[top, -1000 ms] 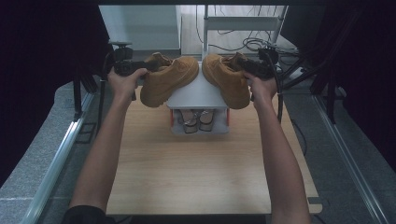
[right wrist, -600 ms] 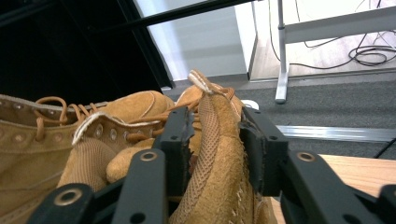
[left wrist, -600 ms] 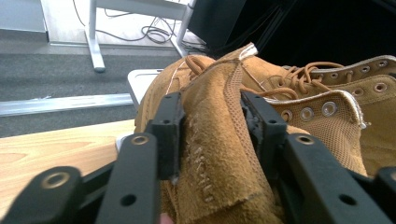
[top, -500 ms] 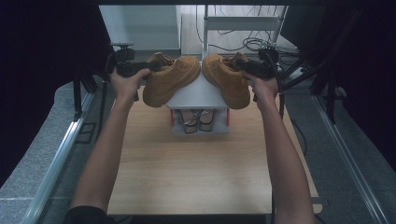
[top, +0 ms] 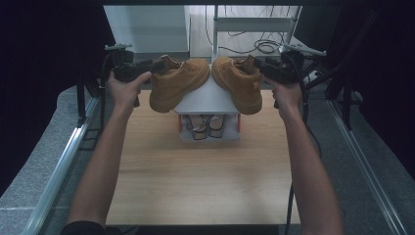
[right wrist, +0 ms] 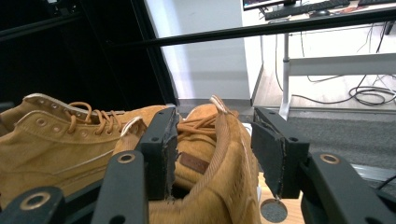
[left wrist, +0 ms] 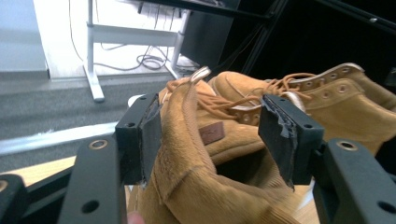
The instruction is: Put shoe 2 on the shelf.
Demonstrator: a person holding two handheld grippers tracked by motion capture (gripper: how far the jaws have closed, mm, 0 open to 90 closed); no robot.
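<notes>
On the left, I have the left gripper (top: 147,68) at the heel collar of the left tan suede boot (top: 177,83). In the left gripper view its jaws straddle the collar: one pad (left wrist: 150,140) lies against the suede, the other stands off it with a gap, so I read the grasp as slack or just releasing rather than clamped. I hold it by the collar because that is the one thin edge the jaws can span. The boot sits tilted, toe toward the middle, on the top of the white shoe rack (top: 208,100), which stands at the far end of the wooden table (top: 195,181). A pair of strappy sandals (top: 205,125) fills the shelf below, so the top is my free spot.

To the right, the right tan suede boot (top: 240,81) mirrors it, toe to toe. My right gripper (top: 266,66) spans its collar likewise, with daylight beside one pad (right wrist: 268,149).
</notes>
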